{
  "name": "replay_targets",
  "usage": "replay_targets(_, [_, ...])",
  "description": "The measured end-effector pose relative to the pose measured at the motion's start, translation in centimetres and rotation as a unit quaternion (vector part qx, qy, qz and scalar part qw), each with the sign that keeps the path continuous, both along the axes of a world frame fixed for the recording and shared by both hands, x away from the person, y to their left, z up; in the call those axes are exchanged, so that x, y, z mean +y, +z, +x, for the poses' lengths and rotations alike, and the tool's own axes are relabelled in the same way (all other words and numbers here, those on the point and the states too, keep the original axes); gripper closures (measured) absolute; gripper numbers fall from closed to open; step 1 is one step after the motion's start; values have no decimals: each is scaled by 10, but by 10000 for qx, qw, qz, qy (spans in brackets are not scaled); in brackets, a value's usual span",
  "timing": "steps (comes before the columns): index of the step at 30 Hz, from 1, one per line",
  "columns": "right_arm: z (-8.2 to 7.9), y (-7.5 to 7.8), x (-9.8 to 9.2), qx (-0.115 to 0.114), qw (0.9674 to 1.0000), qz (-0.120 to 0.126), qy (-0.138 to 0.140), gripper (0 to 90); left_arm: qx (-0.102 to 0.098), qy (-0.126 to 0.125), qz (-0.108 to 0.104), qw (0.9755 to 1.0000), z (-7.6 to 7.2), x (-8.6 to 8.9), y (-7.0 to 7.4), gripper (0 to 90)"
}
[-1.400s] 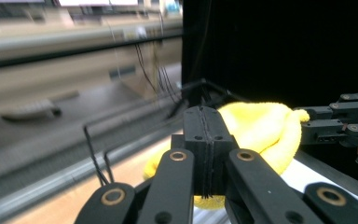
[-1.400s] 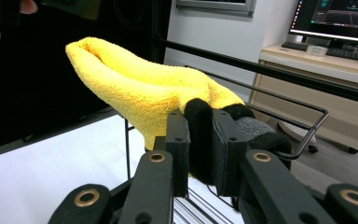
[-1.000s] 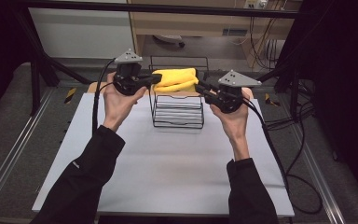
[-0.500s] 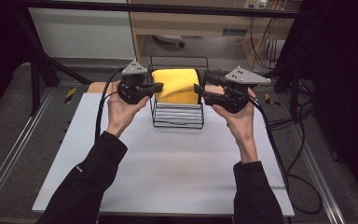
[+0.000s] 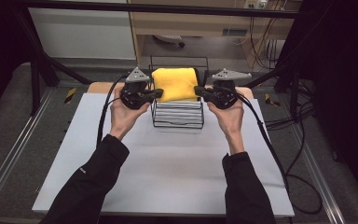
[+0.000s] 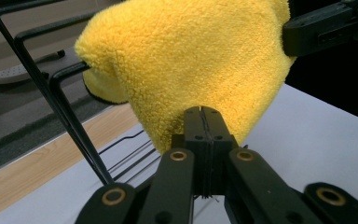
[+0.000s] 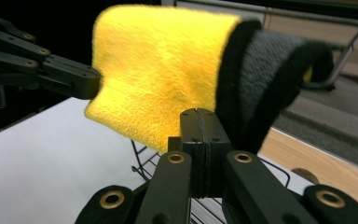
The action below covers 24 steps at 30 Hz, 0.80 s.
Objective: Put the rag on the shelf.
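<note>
A yellow towel (image 5: 175,84) with a dark underside (image 7: 270,74) lies draped over the top of a black wire rack (image 5: 177,119) at the far middle of the table. My left gripper (image 5: 160,92) is shut on the towel's left edge, its jaws pressed together at the cloth's lower rim (image 6: 202,112). At the right edge, my right gripper (image 5: 196,89) has just been closing, and its jaws (image 7: 198,114) meet on the fabric. In the left gripper view, the towel (image 6: 191,60) hangs over the rack wire (image 6: 65,116).
The rack stands on a white tabletop (image 5: 177,172) with a wooden strip (image 5: 102,86) along its far edge. Cables (image 5: 279,154) trail off the right side. Metal rails run along both sides of the table. Shelving stands behind it.
Both hands came down with the towel. It was a stretched band held above the rack and now lies spread over the rack's top. The grippers sit lower at its two edges.
</note>
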State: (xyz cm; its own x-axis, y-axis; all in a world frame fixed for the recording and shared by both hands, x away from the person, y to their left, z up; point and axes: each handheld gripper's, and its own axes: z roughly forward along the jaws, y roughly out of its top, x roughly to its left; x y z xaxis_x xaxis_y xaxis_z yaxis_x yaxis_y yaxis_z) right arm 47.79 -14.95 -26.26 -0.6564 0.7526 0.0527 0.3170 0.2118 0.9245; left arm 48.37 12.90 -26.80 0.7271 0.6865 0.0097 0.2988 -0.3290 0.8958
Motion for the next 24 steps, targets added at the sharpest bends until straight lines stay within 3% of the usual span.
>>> replay_targets(6, [5,-9,1,-85,9999,-27,-66,898,-19,59,-33,10000,6,-2,-7,896])
replay_targets(10, [-1,-5,-2,-193,9998,62,-35,830,-75,4,-76,9999,2,1,-4,895])
replay_targets(13, [-10,0,-6,-282,9994,179,25,739,-24,-66,-168,9998,-3,7,-1,850])
replay_targets(16, [-19,5,-10,-323,9992,220,5,603,41,-68,-124,9999,-10,13,0,772])
replay_targets(20, [-29,8,-18,-217,9993,318,-27,416,29,-29,51,10000,-20,24,-3,642])
replay_targets(24, [-40,7,-26,-262,9993,265,-96,264,52,1,244,9997,-31,36,-12,509])
